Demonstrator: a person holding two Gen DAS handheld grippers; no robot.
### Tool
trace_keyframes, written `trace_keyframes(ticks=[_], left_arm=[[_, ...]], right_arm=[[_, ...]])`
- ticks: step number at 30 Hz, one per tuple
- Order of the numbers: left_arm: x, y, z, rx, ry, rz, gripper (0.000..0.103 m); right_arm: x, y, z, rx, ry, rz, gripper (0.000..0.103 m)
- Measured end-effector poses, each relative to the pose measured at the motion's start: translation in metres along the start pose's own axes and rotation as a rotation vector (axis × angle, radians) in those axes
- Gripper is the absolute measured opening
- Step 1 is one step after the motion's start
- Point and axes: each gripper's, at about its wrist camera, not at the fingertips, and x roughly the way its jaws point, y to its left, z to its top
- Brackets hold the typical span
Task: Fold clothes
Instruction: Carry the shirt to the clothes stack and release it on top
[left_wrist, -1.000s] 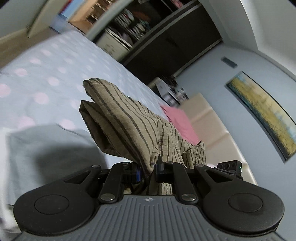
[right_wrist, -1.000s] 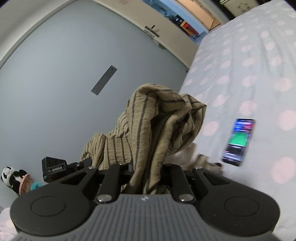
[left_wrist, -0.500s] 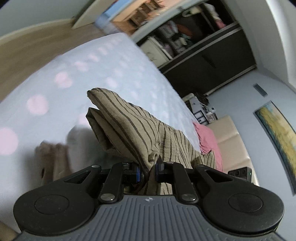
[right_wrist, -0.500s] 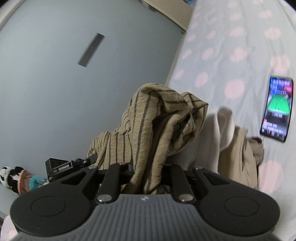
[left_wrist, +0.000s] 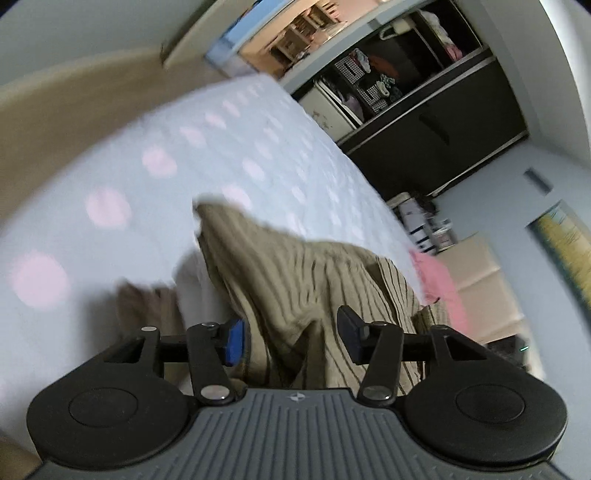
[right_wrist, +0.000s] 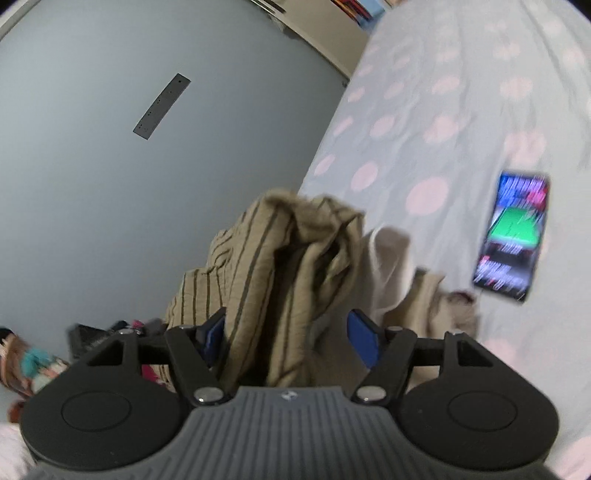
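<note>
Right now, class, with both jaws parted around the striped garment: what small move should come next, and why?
Probably draw both hand-held grippers straight back. The left hand-held gripper and right hand-held gripper stand open, the striped garment lying loose between their fingers above a beige piece on the dotted bedsheet. Backing out straight seems least likely to snag the fold.

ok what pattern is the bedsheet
Pale blue with pink polka dots; the bedsheet shows best in the right wrist view.
</note>
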Motion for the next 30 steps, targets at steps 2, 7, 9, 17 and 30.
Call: trace_keyframes(ticks=[2, 7, 9, 17, 30], left_arm=[[-0.016, -0.013, 0.005, 0.042, -0.036, 0.045, 0.05], [-0.039, -0.047, -0.001, 0.057, -0.121, 0.113, 0.059], [-0.039, -0.07, -0.01, 0.093, -0.114, 0.145, 0.06], [-0.042, -0.148, -0.053, 0.114, -0.091, 0.307, 0.063], [-0.011, -0.236, -0.172, 0.228, -0.12, 0.629, 0.076]], right_arm=[[-0.016, 0.003, 0.002, -0.036, -0.045, -0.035, 0.072], [-0.045, 0.018, -0.008, -0.127, -0.098, -0.077, 0.072], [-0.053, 0.025, -0.018, -0.155, -0.095, -0.085, 0.072], [-0.077, 0.065, -0.061, -0.273, -0.143, -0.145, 0.084], [-0.082, 0.1, -0.125, -0.428, -0.189, -0.282, 0.099]])
